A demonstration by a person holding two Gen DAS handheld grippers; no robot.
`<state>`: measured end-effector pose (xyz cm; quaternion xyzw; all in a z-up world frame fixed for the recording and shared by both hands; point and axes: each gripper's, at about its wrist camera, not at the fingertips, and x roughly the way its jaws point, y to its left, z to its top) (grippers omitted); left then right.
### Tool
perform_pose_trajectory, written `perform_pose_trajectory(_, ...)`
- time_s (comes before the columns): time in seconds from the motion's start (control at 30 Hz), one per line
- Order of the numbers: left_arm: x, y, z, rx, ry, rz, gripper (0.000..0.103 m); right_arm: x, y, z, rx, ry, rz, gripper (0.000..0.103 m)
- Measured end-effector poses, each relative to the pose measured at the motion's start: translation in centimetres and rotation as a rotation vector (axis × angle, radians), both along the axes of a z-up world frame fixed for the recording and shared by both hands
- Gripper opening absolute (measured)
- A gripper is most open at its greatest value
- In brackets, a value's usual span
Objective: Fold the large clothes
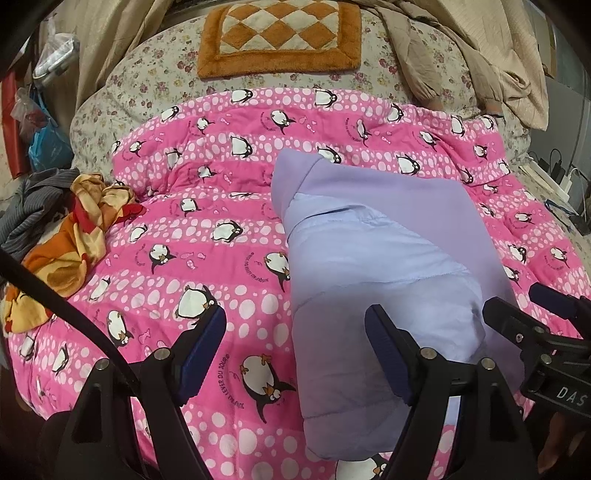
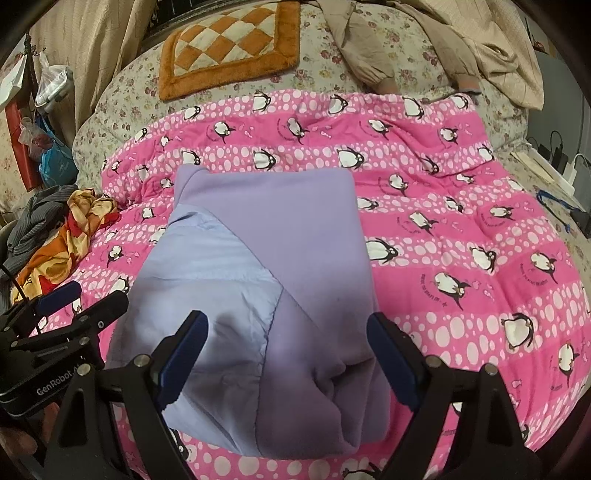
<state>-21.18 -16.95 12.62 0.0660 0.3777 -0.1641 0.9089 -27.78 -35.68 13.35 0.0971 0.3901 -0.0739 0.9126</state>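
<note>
A lavender garment (image 1: 373,258) lies folded into a narrow bundle on a pink penguin quilt (image 1: 177,236); its pale lining faces up on the left half. It also shows in the right wrist view (image 2: 280,258). My left gripper (image 1: 295,328) is open and empty above the bundle's near left edge. My right gripper (image 2: 288,332) is open and empty, hovering over the bundle's near end. The right gripper also shows at the right edge of the left wrist view (image 1: 517,306), and the left gripper shows at the left edge of the right wrist view (image 2: 85,299).
An orange and red cloth (image 1: 77,221) and a grey striped garment (image 1: 33,206) lie crumpled at the quilt's left. An orange checkered mat (image 1: 280,33) and beige clothing (image 1: 461,55) lie on the floral bedspread behind. Cables and chargers (image 2: 561,162) sit at the right.
</note>
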Motion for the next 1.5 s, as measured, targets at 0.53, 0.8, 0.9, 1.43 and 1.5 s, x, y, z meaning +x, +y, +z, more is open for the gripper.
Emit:
perform_pose_trajectory(0.53,0.3,0.2,-0.4,0.000,0.004,-0.004,0.050,0.2,0.0,-0.4,0.007,0.010,-0.006,0.091)
perform_pose_trajectory(0.8,0.5,0.3,-0.5,0.001,0.003,-0.005,0.050,0.4,0.0,-0.5,0.008,0.015,-0.004,0.091)
perform_pose_trajectory(0.9,0.4,0.3,-0.4,0.002,0.003,-0.006,0.050,0.5,0.0,-0.4,0.006,0.016,-0.001,0.091)
perform_pose_trajectory(1.43,0.6,0.4,-0.5,-0.016,-0.020,-0.042,0.050,0.9,0.0,-0.6,0.010,0.028,0.006,0.091)
perform_pose_trajectory(1.5,1.2,0.8,-0.6,-0.018,-0.005,-0.047,0.050,0.9,-0.2,-0.6,0.015,0.027,0.009,0.091)
